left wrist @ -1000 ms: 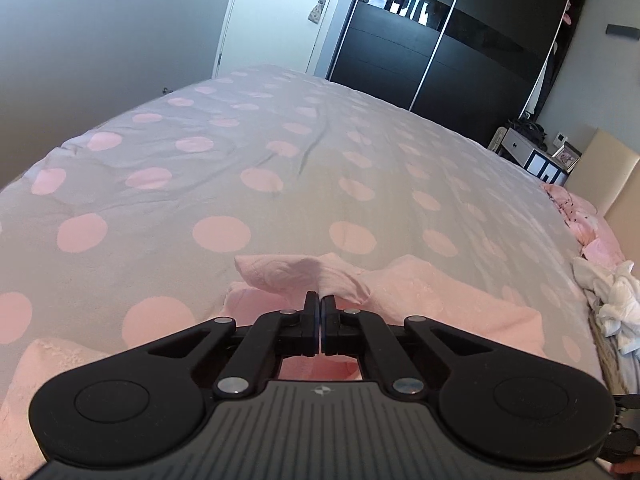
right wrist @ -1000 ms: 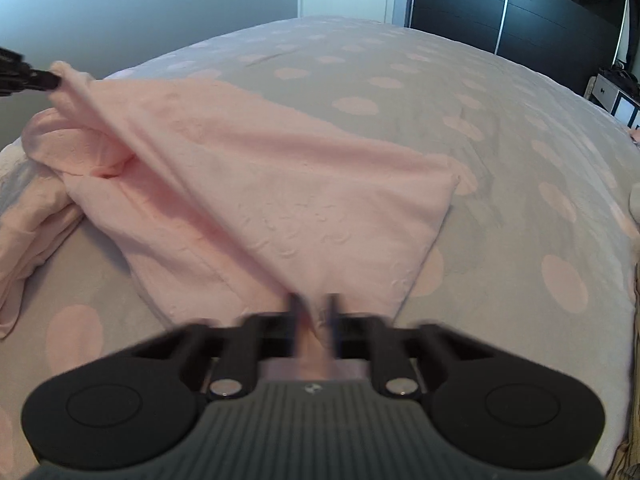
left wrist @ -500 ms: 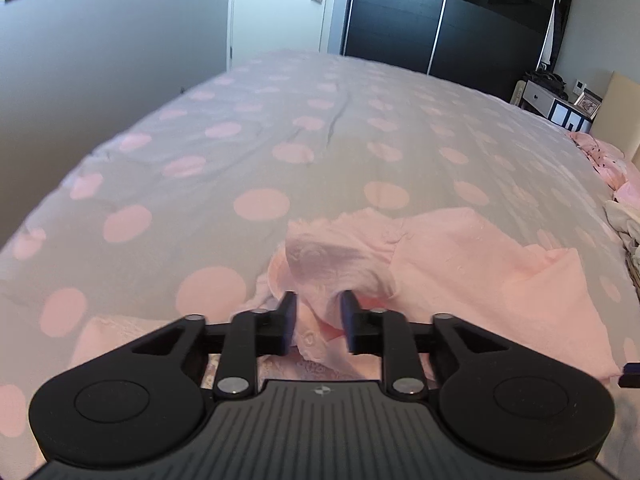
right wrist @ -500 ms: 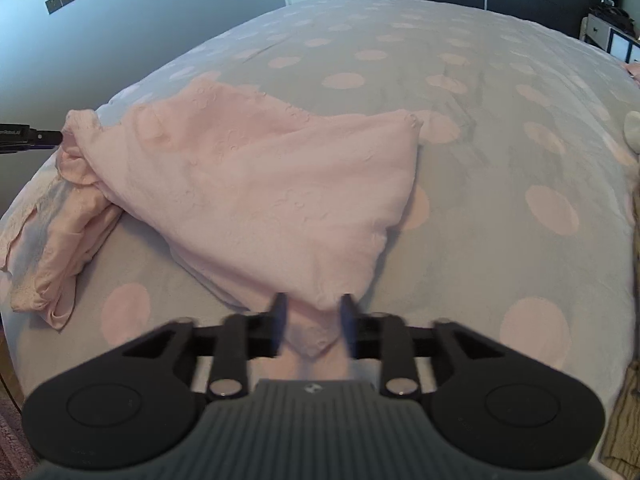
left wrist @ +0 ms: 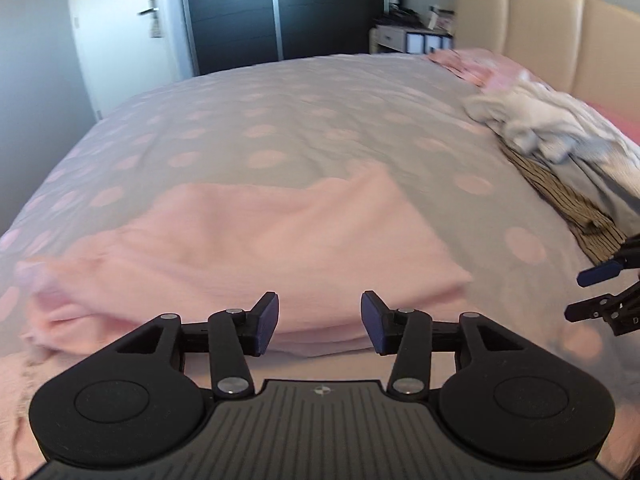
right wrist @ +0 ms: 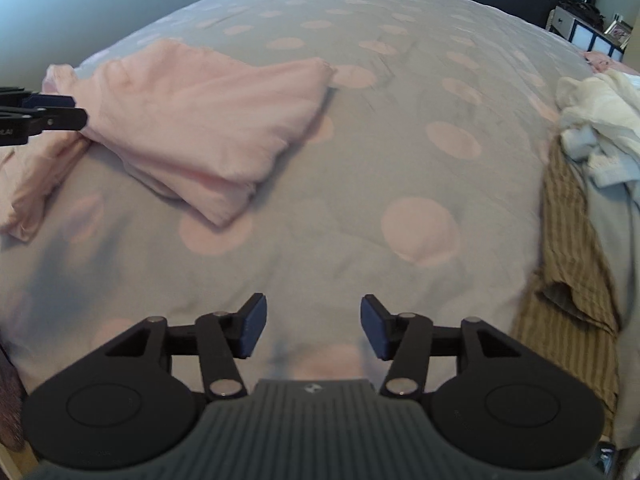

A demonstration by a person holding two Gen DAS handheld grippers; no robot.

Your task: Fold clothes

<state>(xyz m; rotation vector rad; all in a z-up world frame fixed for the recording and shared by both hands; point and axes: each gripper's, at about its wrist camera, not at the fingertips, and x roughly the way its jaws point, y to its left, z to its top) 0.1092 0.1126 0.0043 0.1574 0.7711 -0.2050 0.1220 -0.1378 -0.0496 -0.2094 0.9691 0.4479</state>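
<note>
A folded pink garment (left wrist: 256,240) lies on the grey polka-dot duvet (left wrist: 304,120). In the right wrist view the garment (right wrist: 208,116) lies at the upper left on the duvet (right wrist: 360,184). My left gripper (left wrist: 319,322) is open and empty, just in front of the garment's near edge. It also shows at the left edge of the right wrist view (right wrist: 48,110). My right gripper (right wrist: 313,326) is open and empty over bare duvet, to the right of the garment. Its fingers (left wrist: 600,274) show at the right edge of the left wrist view.
A pile of unfolded clothes, white (right wrist: 596,120) over brown striped (right wrist: 572,280), lies along the bed's right side (left wrist: 560,132). More pink fabric (right wrist: 28,184) lies left of the garment. A beige headboard (left wrist: 540,20), dark wardrobe (left wrist: 256,12) and white door (left wrist: 120,20) stand beyond the bed.
Both grippers have let go of the pink garment and opened wide. The garment now lies folded on the duvet. The right gripper has moved away to the right and back.
</note>
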